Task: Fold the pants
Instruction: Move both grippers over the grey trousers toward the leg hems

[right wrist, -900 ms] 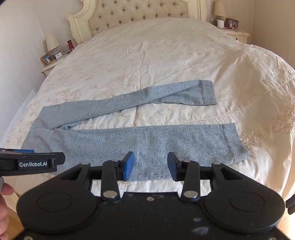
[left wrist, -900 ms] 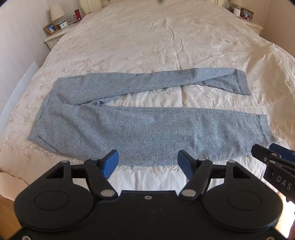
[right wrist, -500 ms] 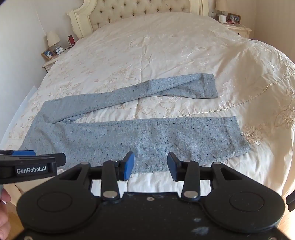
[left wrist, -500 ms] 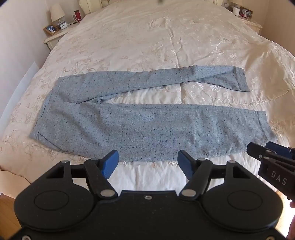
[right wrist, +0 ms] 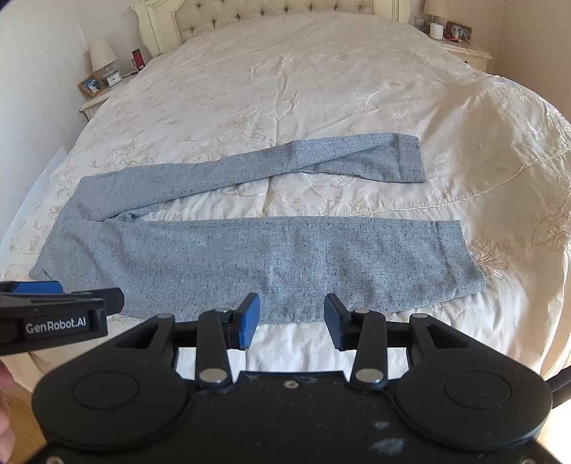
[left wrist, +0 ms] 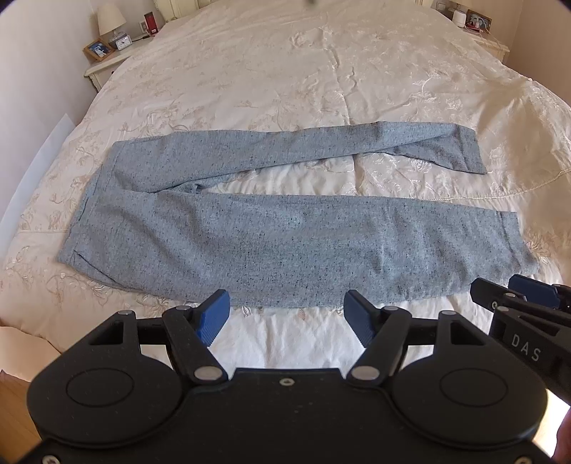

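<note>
Grey speckled pants lie flat across the cream bed, waist at the left, both legs running right and spread apart in a narrow V. My left gripper hovers open just short of the near leg's front edge, nothing between its blue pads. My right gripper is open too, above the same near edge, further right along the leg. The right gripper also shows at the right of the left wrist view, and the left gripper at the left of the right wrist view.
The embroidered bedspread covers a wide bed with a tufted headboard. Nightstands with lamps and picture frames stand at the back left and back right. Wooden floor shows below the bed's near edge.
Both grippers have drawn slightly back and up from the pants, so the near leg's front edge now sits farther ahead of the pads. Both stay open; the pants have not moved.
</note>
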A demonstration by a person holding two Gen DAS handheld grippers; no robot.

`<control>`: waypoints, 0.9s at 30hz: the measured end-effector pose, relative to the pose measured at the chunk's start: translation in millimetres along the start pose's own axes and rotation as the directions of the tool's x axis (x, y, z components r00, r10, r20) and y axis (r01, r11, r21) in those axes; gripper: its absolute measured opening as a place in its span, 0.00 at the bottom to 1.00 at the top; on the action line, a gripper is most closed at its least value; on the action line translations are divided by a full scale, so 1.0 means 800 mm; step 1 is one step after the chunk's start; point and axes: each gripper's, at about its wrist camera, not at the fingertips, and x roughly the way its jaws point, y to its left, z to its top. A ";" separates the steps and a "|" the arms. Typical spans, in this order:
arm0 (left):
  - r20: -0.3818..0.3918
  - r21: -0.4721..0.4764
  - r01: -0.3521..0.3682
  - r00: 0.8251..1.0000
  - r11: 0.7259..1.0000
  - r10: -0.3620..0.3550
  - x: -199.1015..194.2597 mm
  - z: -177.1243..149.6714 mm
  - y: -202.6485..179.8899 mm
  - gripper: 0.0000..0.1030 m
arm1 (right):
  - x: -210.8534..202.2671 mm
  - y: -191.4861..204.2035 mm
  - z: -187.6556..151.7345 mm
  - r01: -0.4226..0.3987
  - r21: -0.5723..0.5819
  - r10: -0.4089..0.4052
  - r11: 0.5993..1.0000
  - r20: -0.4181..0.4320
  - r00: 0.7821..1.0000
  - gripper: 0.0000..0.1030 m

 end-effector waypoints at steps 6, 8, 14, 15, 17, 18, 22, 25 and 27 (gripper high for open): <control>-0.001 -0.004 -0.002 1.000 1.000 0.002 0.000 -0.002 0.002 0.70 | -0.001 0.008 0.002 -0.006 -0.015 0.006 1.000 -0.004 1.000 0.41; 0.000 -0.007 0.000 1.000 1.000 0.000 -0.001 -0.002 0.001 0.70 | 0.000 0.009 0.002 -0.007 -0.019 0.007 1.000 -0.007 1.000 0.41; -0.001 -0.008 0.000 1.000 1.000 0.000 0.000 -0.002 0.003 0.70 | 0.001 0.011 0.001 -0.013 -0.028 0.012 1.000 -0.011 1.000 0.41; -0.001 -0.008 0.000 1.000 1.000 0.000 -0.001 -0.002 0.003 0.70 | 0.001 0.012 0.001 -0.014 -0.029 0.013 0.999 -0.012 1.000 0.41; -0.001 -0.009 0.001 1.000 1.000 -0.001 -0.001 -0.002 0.003 0.70 | 0.001 0.012 0.000 -0.016 -0.032 0.016 0.999 -0.012 1.000 0.42; -0.002 -0.008 0.000 1.000 1.000 0.000 -0.001 -0.002 0.003 0.70 | 0.001 0.012 0.000 -0.016 -0.034 0.015 0.999 -0.012 1.000 0.41; -0.005 -0.010 0.000 1.000 1.000 0.000 -0.001 -0.004 0.002 0.70 | 0.003 0.012 -0.001 -0.017 -0.037 0.017 0.999 -0.018 1.000 0.41; -0.004 -0.011 0.002 1.000 1.000 -0.002 -0.001 -0.004 0.003 0.70 | 0.003 0.012 0.000 -0.023 -0.036 0.022 0.999 -0.022 1.000 0.41; -0.004 -0.014 0.001 1.000 1.000 -0.001 -0.001 -0.005 0.003 0.70 | 0.005 0.012 0.000 -0.021 -0.036 0.021 0.999 -0.021 1.000 0.41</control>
